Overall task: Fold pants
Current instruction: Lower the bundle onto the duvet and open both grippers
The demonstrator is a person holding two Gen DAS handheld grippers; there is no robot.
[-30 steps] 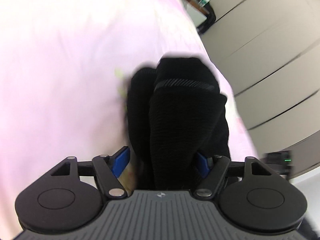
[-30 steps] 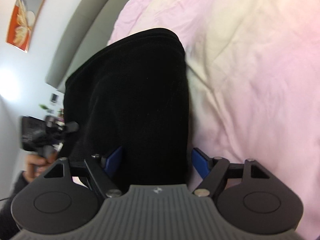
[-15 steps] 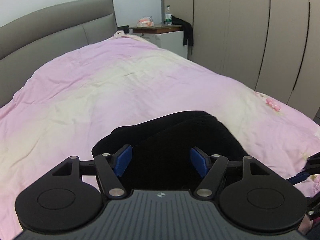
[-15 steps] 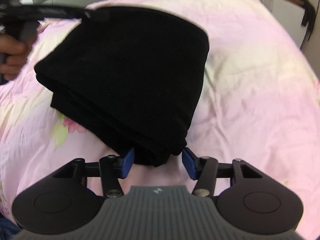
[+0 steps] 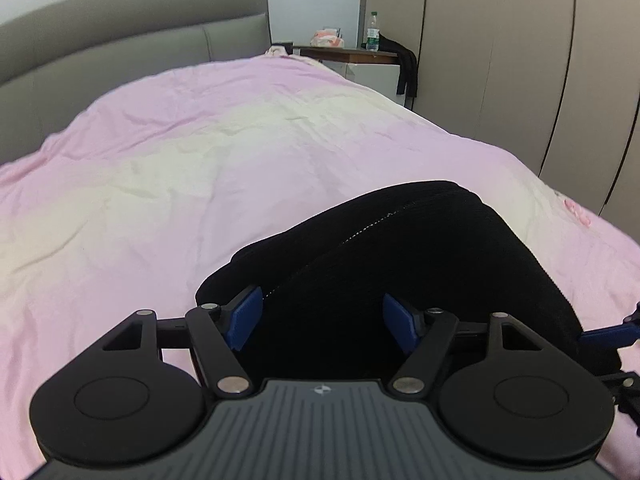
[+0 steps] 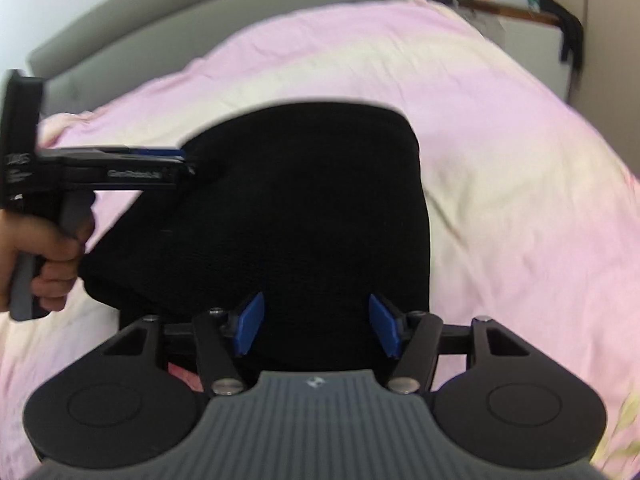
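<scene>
Pants (image 5: 400,264): one folded black bundle on pink bedcover (image 5: 180,168), flatter than second ago. Two grippers: left gripper (image 5: 322,322), right gripper (image 6: 314,326), jaws now apart, released.

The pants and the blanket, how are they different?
The pants are black; the blanket is pink with pale cream patches. The pants are a small folded bundle; the blanket spreads over the whole bed. The pants lie on top, the blanket underneath. Both are soft cloth.
</scene>
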